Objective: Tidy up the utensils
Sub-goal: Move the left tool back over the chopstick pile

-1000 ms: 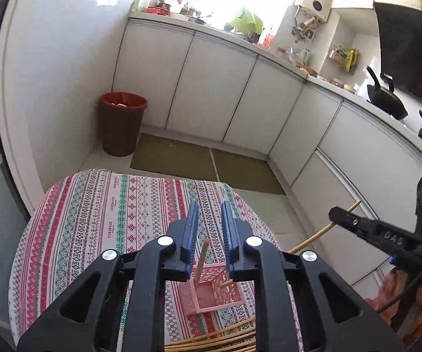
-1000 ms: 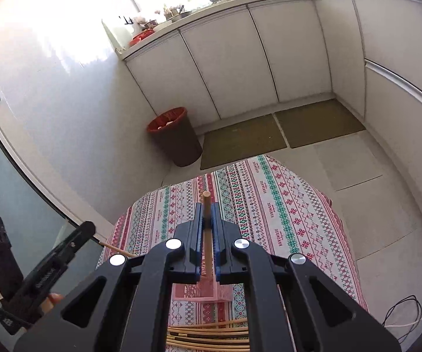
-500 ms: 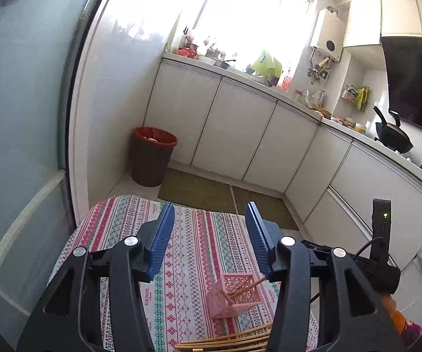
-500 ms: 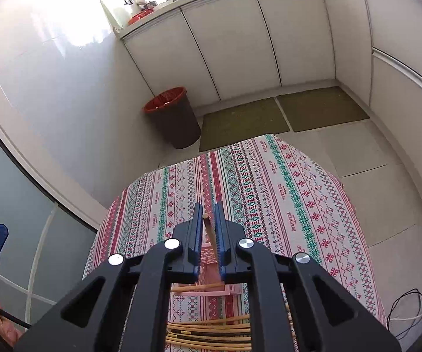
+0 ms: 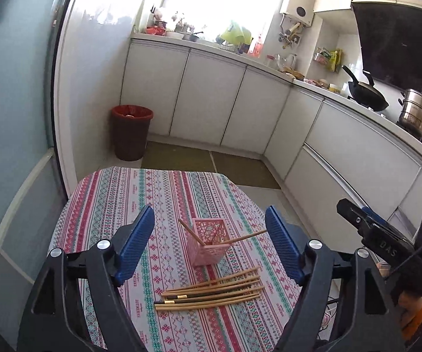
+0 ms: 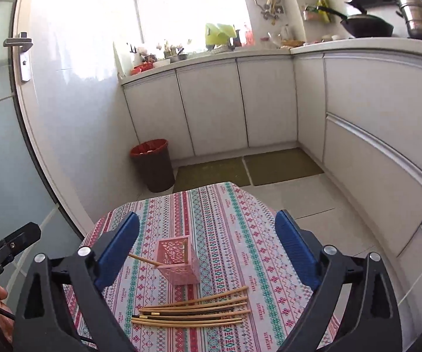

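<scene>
A pink lattice holder (image 5: 209,243) (image 6: 178,261) stands upright on the striped tablecloth (image 5: 108,193). Two wooden chopsticks lean in it, one to the left (image 5: 189,230) and one to the right (image 5: 247,235); the right wrist view shows only one chopstick (image 6: 143,259). Several more chopsticks (image 5: 211,290) (image 6: 193,311) lie in a bundle in front of the holder. My left gripper (image 5: 209,214) hangs back above the table, its jaws opening and its pads touching nothing. My right gripper (image 6: 208,217) is likewise opening wide and holds nothing.
A red-lined bin (image 5: 131,135) stands on the floor beyond the table, beside white cabinets (image 5: 211,102). A wok (image 5: 366,95) and a steel pot (image 5: 419,114) sit on the counter at the right. The round table's edge (image 6: 272,205) drops to tiled floor.
Both grippers have let go of their chopsticks, which now lean in the pink holder. Both jaws went from narrow to wide, and both hands drew back and up from the holder.
</scene>
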Demonstrator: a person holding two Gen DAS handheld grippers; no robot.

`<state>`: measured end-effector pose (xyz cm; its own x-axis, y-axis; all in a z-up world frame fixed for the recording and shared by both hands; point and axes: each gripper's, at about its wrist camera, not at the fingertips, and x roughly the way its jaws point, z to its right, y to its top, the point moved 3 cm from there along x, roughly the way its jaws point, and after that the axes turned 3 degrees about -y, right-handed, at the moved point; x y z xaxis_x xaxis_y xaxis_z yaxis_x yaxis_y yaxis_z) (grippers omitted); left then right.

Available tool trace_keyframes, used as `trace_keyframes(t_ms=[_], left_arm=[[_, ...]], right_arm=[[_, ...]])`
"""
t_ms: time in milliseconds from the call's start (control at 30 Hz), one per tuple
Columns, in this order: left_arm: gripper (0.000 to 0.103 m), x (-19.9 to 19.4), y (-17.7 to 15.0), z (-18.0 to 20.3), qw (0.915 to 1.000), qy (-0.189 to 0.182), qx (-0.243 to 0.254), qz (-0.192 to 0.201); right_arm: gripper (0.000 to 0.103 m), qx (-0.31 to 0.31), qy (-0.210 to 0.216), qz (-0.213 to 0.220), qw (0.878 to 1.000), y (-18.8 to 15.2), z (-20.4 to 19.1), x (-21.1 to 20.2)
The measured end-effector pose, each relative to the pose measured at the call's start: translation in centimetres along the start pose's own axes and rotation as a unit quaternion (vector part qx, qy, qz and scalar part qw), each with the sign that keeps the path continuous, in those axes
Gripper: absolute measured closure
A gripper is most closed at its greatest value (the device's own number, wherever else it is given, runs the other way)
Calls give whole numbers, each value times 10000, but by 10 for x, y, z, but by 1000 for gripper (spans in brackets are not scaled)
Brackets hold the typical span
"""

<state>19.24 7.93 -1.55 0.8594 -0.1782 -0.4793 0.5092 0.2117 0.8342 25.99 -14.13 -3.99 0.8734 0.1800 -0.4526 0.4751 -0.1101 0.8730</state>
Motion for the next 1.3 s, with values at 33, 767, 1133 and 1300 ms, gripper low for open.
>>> trace_keyframes(t_ms=[33,767,1133,1300], left_arm=[[24,-2,-2,3,10000,26,49,-23],[7,26,-98,44,9710,-164,1361,-1956],[7,114,-196,72,9055,-422,2284,-3551],[8,143,-205,94,8758,-713,2882,-3806]], right_arm=[[6,-69,-89,62,9999,-4,1,-10],[6,-27,-4,-705,9975,-112,39,-109],[6,277,375,-1688,9845,-166,65,-86],[6,500,548,-1877,9794,-168,72,-75]])
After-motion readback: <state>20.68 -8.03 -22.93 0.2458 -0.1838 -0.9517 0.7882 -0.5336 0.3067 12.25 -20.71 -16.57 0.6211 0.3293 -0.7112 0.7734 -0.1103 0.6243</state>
